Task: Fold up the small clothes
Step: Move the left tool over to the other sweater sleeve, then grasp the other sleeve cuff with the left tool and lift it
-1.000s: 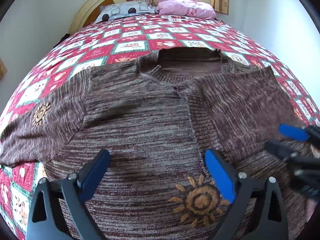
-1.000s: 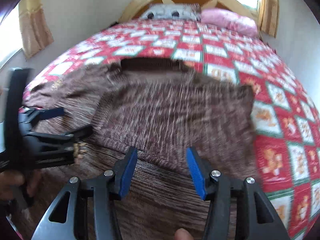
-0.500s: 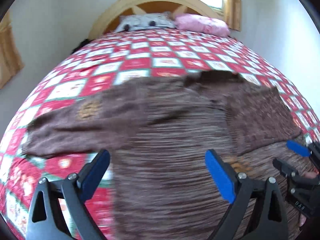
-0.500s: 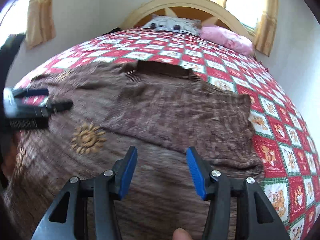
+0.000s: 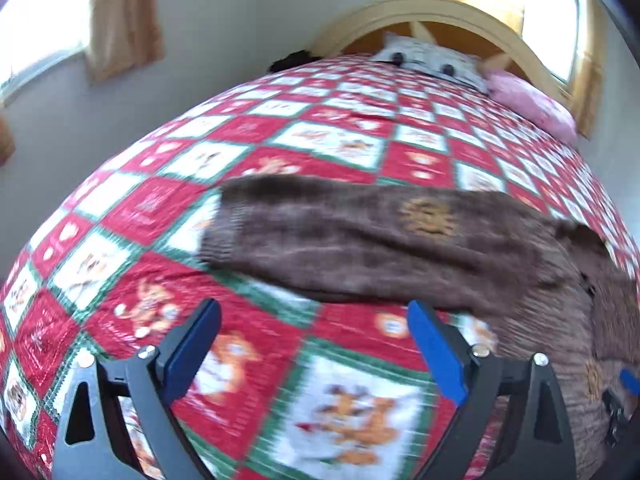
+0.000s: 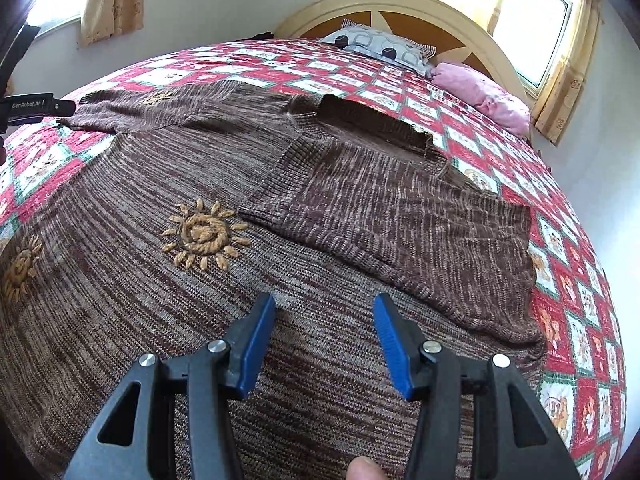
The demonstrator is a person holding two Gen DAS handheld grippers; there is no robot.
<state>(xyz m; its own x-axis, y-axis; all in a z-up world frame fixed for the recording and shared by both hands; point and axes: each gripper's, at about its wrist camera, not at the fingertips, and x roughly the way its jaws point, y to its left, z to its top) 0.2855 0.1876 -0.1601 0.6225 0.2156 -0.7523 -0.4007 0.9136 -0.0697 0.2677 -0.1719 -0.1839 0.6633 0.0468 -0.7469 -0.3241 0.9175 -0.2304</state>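
A brown knitted sweater (image 6: pixel 168 280) with orange sun motifs lies flat on the bed. Its right sleeve (image 6: pixel 404 224) is folded in across the chest. Its left sleeve (image 5: pixel 360 236) stretches out flat to the left, cuff (image 5: pixel 224 224) at its end. My left gripper (image 5: pixel 316 344) is open and empty, hovering over the quilt just in front of that sleeve. My right gripper (image 6: pixel 324 336) is open and empty, over the lower body of the sweater. The left gripper's tip shows at the far left of the right wrist view (image 6: pixel 36 106).
The bed carries a red, white and green patchwork quilt (image 5: pixel 336 140). A grey patterned pillow (image 6: pixel 380 50) and a pink pillow (image 6: pixel 484 96) lie at the curved wooden headboard (image 6: pixel 440 12). Walls and curtained windows surround the bed.
My left gripper has swung left from over the sweater's body to the outstretched left sleeve. My right gripper has stayed over the sweater's lower body, drawing back slightly. Both remain open.
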